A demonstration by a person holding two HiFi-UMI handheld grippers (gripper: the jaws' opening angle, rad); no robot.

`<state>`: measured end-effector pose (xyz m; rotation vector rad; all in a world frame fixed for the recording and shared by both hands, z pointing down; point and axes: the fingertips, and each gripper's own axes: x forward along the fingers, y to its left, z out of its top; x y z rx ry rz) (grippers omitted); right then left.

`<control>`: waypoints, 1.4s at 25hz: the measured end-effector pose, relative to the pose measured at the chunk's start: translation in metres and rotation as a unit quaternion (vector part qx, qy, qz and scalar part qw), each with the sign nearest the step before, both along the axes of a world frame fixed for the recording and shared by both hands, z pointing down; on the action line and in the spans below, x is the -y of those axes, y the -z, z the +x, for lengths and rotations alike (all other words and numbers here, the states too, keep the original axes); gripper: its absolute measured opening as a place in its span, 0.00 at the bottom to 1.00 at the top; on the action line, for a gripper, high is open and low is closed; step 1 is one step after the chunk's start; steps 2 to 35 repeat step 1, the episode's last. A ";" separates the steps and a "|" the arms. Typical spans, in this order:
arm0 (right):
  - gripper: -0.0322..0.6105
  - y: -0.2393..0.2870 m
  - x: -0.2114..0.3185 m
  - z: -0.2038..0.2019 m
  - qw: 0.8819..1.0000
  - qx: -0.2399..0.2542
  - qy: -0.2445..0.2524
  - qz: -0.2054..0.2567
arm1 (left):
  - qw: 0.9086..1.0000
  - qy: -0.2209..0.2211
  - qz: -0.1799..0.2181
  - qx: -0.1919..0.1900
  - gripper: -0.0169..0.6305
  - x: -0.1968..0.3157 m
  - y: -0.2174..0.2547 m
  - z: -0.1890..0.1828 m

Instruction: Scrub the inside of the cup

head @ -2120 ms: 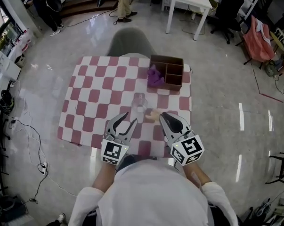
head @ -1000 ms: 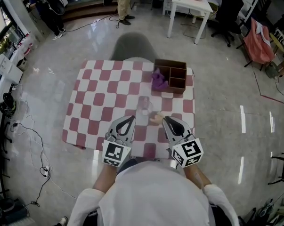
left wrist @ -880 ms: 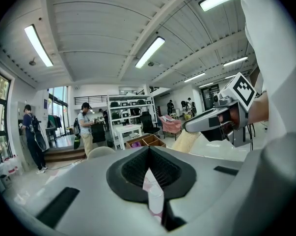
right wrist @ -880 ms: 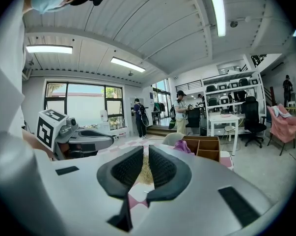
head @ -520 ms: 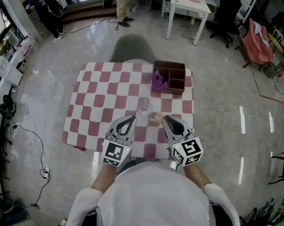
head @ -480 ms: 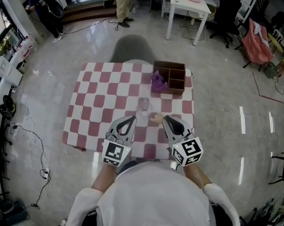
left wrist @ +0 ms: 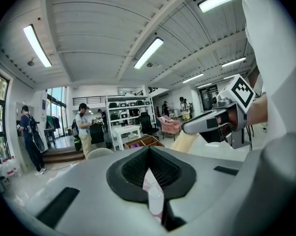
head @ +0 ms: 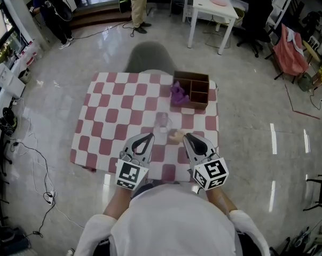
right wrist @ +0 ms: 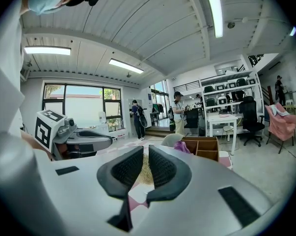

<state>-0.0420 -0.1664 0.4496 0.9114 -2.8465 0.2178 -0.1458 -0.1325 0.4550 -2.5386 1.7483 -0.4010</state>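
A clear cup (head: 161, 122) stands upright on the red-and-white checked tablecloth (head: 107, 121). A tan scrubber (head: 175, 137) lies on the cloth just right of it. My left gripper (head: 146, 138) hovers near the cup's front left with its jaws together and nothing in them; the cup (left wrist: 153, 196) shows past its closed pads. My right gripper (head: 187, 137) sits just right of the scrubber. In the right gripper view its jaws (right wrist: 145, 163) stand a narrow gap apart, and the scrubber (right wrist: 146, 175) shows beyond the gap, not pinched.
A brown wooden divided box (head: 195, 88) sits at the table's far right, with a purple cloth (head: 178, 94) in its left compartment. A grey chair (head: 150, 57) stands behind the table. People stand far off at the back left.
Two seconds ago the left jaws stood apart; since one second ago they are together. Both hands, the cup and the scrubber keep their places; only the head view shifts slightly.
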 end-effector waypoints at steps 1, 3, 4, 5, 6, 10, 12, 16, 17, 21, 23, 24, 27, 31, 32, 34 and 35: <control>0.14 0.000 0.000 0.000 1.000 0.001 -0.001 0.000 | 1.000 -0.001 0.000 0.001 0.08 0.000 0.000 0.001; 0.14 0.000 0.000 0.000 1.000 0.001 -0.001 0.000 | 1.000 -0.001 0.000 0.001 0.08 0.000 0.000 0.001; 0.14 0.000 0.000 0.000 1.000 0.001 -0.001 0.000 | 1.000 -0.001 0.000 0.001 0.08 0.000 0.000 0.001; 0.14 0.000 0.000 0.000 1.000 0.001 -0.001 0.000 | 1.000 -0.001 0.000 0.001 0.08 0.000 0.000 0.001; 0.14 0.000 0.000 0.000 1.000 0.001 -0.001 0.000 | 1.000 -0.001 0.000 0.001 0.08 0.000 0.000 0.001; 0.14 0.000 0.000 0.000 1.000 0.001 -0.001 0.000 | 1.000 -0.001 0.000 0.001 0.08 0.000 0.000 0.001; 0.14 0.000 0.000 0.000 1.000 0.001 -0.001 0.000 | 1.000 -0.001 0.000 0.001 0.08 0.000 0.000 0.001; 0.14 0.000 0.000 0.000 1.000 0.001 -0.001 0.000 | 1.000 -0.001 0.000 0.001 0.08 0.000 0.000 0.001; 0.14 0.000 0.000 0.000 1.000 0.001 -0.001 0.000 | 1.000 -0.001 0.000 0.001 0.08 0.000 0.000 0.001; 0.14 0.000 0.000 0.000 1.000 0.001 -0.001 0.000 | 1.000 -0.001 0.000 0.001 0.08 0.000 0.000 0.001; 0.14 0.000 0.000 0.000 1.000 0.001 -0.001 0.000 | 1.000 -0.001 0.000 0.001 0.08 0.000 0.000 0.001; 0.14 0.000 0.000 0.000 1.000 0.001 -0.001 0.000 | 1.000 -0.001 0.000 0.001 0.08 0.000 0.000 0.001; 0.14 0.000 0.000 0.000 1.000 0.001 -0.001 0.000 | 1.000 -0.001 0.000 0.001 0.08 0.000 0.000 0.001; 0.14 0.000 0.000 0.000 1.000 0.001 -0.001 0.000 | 1.000 -0.001 0.000 0.001 0.08 0.000 0.000 0.001; 0.14 0.000 0.000 0.000 1.000 0.001 -0.001 0.000 | 1.000 -0.001 0.000 0.001 0.08 0.000 0.000 0.001; 0.14 0.000 0.000 0.000 1.000 0.001 -0.001 0.000 | 1.000 -0.001 0.000 0.001 0.08 0.000 0.000 0.001; 0.14 0.000 0.000 0.000 1.000 0.001 -0.001 0.000 | 1.000 -0.001 0.000 0.001 0.08 0.000 0.000 0.001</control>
